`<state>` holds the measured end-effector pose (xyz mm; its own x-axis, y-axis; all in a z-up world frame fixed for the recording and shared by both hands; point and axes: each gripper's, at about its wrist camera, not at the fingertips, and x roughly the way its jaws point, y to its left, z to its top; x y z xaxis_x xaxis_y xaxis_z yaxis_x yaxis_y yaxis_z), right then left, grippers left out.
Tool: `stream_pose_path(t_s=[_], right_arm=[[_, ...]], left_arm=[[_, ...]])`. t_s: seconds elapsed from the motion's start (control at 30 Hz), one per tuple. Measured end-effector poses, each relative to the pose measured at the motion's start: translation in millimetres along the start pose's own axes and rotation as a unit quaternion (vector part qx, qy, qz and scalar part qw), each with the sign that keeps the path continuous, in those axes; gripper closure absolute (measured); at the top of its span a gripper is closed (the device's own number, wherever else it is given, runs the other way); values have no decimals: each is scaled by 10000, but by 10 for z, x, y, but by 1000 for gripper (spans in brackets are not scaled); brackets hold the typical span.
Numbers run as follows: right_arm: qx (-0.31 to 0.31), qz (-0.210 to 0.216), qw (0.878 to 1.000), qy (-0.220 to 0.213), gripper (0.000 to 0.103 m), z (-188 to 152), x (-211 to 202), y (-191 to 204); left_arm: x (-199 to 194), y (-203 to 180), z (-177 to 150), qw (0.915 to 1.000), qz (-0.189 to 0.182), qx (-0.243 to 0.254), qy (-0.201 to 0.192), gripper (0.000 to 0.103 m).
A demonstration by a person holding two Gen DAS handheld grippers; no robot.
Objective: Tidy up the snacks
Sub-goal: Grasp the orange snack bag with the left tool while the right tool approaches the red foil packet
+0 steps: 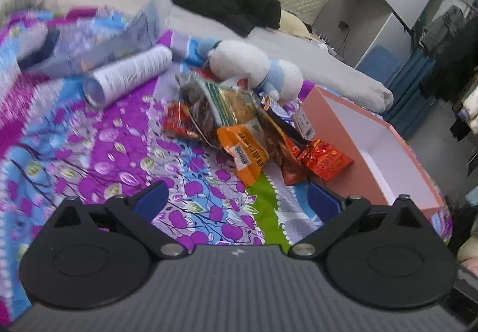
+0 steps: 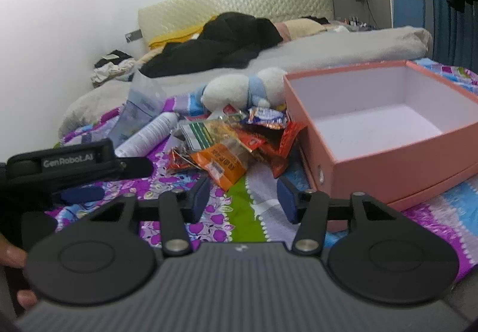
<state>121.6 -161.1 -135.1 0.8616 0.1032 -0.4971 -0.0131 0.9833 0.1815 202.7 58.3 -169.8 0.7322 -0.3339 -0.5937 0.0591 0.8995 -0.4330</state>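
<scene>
One legible label, "GenRobot.AI" on left gripper (image 2: 80,193), snack pile (image 2: 227,143) txt unreadable.

Plush toy (image 2: 236,90) sits mid-bed on the purple floral sheet (image 1: 98,158), white tube (image 1: 128,75) lying on its side nearby. Black clothes (image 2: 221,42) heaped by the headboard (image 2: 239,0), grey duvet (image 2: 343,48) bunched across.

A bed (image 2: 245,212) with a floral sheet is seen. On it are laid a snack pile (image 2: 230,146), pink box (image 2: 388,170), plush toy (image 2: 239,90), white can (image 1: 128,75) and black clothes (image 2: 221,45).
</scene>
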Motion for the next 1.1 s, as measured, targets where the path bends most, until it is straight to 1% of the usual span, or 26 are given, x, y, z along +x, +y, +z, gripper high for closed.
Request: stream_pose_path(t_s=[0.13,0.2,0.27,0.3,0.4,0.47,0.6,0.63,0.7,0.73,0.8,0.87,0.97,1.0,1.1], right_arm=[[230,-159,9996,-6,54,-8,264,11],[387,-339,9986,-81,54,5,397,8],[579,-515,9969,-119,54,30,537,-10],[667,-582,9960,-126,54,41,599,-30],[839,-699,9940,-103,54,78,768,-89],[899,-743,9931,-98,54,87,847,-112],[859,-854,9926,-90,54,60,959,-89],[875,-878,9922,-85,54,57,988,-87],[874,-954,9915,-97,54,61,1037,-77],[891,-988,9910,-118,54,68,1067,-76],[916,-1067,9900,-145,54,83,1133,-69],[973,-1123,9888,-131,54,112,1204,-62],[1061,-1285,9859,-124,55,139,1283,-65],[1147,-1336,9843,-110,57,146,1305,-82],[1366,-1432,9802,59,59,137,1346,-123]], left_arm=[[319,216,27,9985,-292,-455,37,3],[437,268,48,9973,-416,-602,44,3],[573,296,83,9967,-463,-660,67,5],[635,286,105,9968,-460,-638,102,8],[831,256,163,9966,-598,-527,206,10],[962,265,186,9954,-728,-539,296,14],[1195,293,228,9938,-872,-573,387,23],[1251,309,238,9934,-889,-605,407,28],[1343,334,247,9925,-913,-675,463,32],[1389,350,253,9921,-916,-704,482,39],[1482,382,260,9912,-953,-734,560,46],[1556,416,268,9901,-994,-799,588,48],[1648,423,291,9916,-866,-812,521,54],[1663,426,298,9914,-874,-845,481,54],[1728,406,329,9911,-889,-868,480,56]])
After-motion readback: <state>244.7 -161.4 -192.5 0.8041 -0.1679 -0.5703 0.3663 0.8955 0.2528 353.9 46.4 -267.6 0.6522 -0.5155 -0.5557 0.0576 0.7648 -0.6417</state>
